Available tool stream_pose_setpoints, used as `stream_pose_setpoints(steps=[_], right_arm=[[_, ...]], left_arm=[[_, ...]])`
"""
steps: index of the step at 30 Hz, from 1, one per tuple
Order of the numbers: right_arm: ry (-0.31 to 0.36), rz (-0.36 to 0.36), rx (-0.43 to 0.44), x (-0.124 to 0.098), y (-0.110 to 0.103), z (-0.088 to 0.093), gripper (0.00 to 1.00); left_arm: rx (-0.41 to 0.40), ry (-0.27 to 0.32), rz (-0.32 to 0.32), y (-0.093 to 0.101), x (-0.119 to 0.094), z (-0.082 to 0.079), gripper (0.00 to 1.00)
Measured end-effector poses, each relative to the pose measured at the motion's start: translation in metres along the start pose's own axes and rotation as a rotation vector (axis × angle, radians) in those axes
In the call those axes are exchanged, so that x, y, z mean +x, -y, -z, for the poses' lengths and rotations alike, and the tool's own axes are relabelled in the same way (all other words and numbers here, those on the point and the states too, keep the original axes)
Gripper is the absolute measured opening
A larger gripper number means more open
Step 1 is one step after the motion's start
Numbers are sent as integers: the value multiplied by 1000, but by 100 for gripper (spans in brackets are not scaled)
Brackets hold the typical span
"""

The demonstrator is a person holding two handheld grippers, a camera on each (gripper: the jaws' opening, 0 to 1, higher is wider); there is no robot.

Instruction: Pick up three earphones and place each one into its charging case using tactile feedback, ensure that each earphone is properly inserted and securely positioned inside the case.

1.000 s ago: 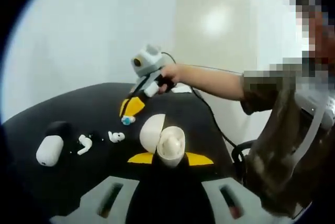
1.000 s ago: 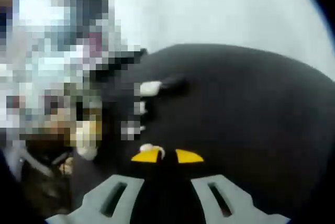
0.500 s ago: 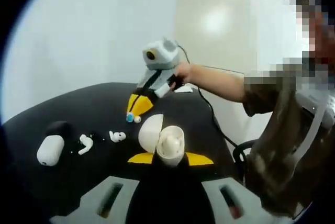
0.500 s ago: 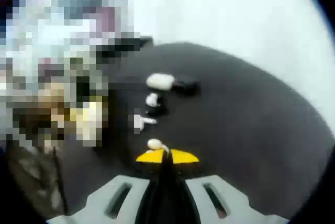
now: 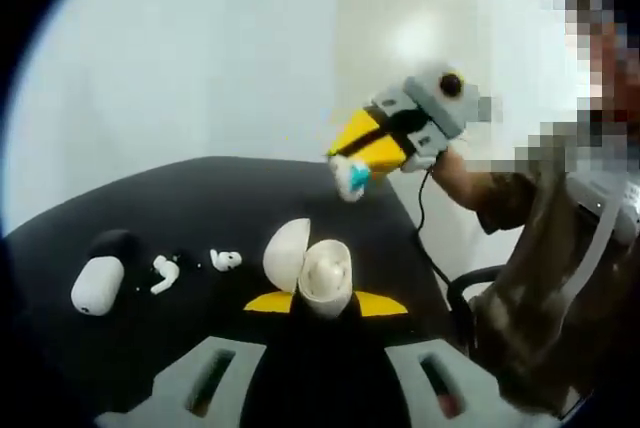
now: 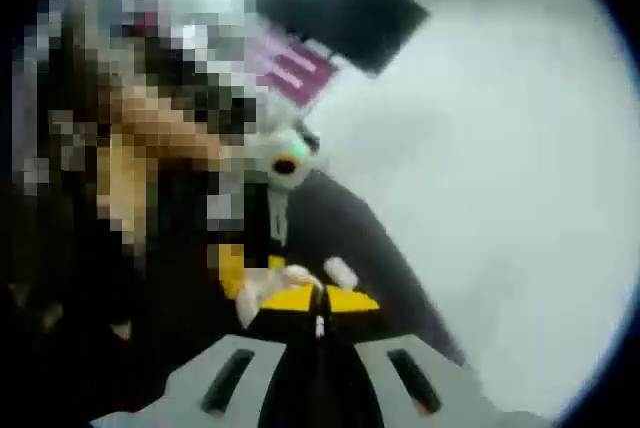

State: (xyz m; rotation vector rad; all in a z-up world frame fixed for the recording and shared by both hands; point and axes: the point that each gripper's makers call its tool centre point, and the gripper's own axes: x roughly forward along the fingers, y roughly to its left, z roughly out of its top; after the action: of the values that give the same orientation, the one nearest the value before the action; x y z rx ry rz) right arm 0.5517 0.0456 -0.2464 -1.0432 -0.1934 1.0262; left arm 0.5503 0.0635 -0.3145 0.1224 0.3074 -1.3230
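My left gripper (image 5: 325, 304) is shut on an open white charging case (image 5: 325, 270), whose lid (image 5: 282, 251) leans back to the left. Above and just right of the case, my right gripper (image 5: 350, 182) hangs in the air, held by a person's hand, its yellow jaws pointing down-left. In the right gripper view, my right gripper (image 6: 318, 299) is shut on a small white earphone (image 6: 295, 274). Two more earphones (image 5: 162, 275) (image 5: 225, 260) lie on the black table (image 5: 190, 198). A closed white case (image 5: 95, 286) lies at the far left.
A dark object (image 5: 116, 242) sits just behind the closed case. The person (image 5: 560, 248) stands at the table's right side, with a black cable (image 5: 425, 238) hanging from the right gripper. The left gripper's body (image 6: 285, 160) faces the right gripper view, blurred.
My right gripper has risen off the table and swung right, carrying the earphone to a spot above the open case. The left gripper and its case have stayed still.
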Motion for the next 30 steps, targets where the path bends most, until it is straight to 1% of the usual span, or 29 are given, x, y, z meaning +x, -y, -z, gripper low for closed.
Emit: stream_pose_setpoints(steps=[3,4,6,7,11,13,15,17,18,23,27,30], right_arm=[[-18,-15,-98,7,-13,-1,5],[-35,-17,-153,9,-17,1,5],[-69,4,-246,12,-18,5,5],[-75,3,-267,13,-18,5,5],[-84,1,-290,16,-22,4,5],[-108,-4,-311,17,-21,8,5],[-145,-42,-308,18,-25,16,5],[-124,-47,-283,20,-26,14,5],[-132,-56,-268,21,-27,15,5],[-137,-44,-281,22,-28,14,6],[-130,-41,-212,18,-27,13,6],[-130,-34,-214,15,-28,12,6]], left_arm=[[1,0,-5,-1,0,0,18],[0,0,-5,0,0,0,18],[-1,-1,-5,0,0,0,18],[1,-1,-7,0,0,1,18],[5,-2,-8,0,1,1,18],[7,-2,-7,1,1,1,18],[9,-2,-7,1,1,1,18],[10,-2,-8,1,1,1,18],[12,-3,-8,1,1,1,18],[17,-7,-8,1,1,1,18],[16,-6,-9,1,1,1,18],[17,-6,-7,1,1,1,18]])
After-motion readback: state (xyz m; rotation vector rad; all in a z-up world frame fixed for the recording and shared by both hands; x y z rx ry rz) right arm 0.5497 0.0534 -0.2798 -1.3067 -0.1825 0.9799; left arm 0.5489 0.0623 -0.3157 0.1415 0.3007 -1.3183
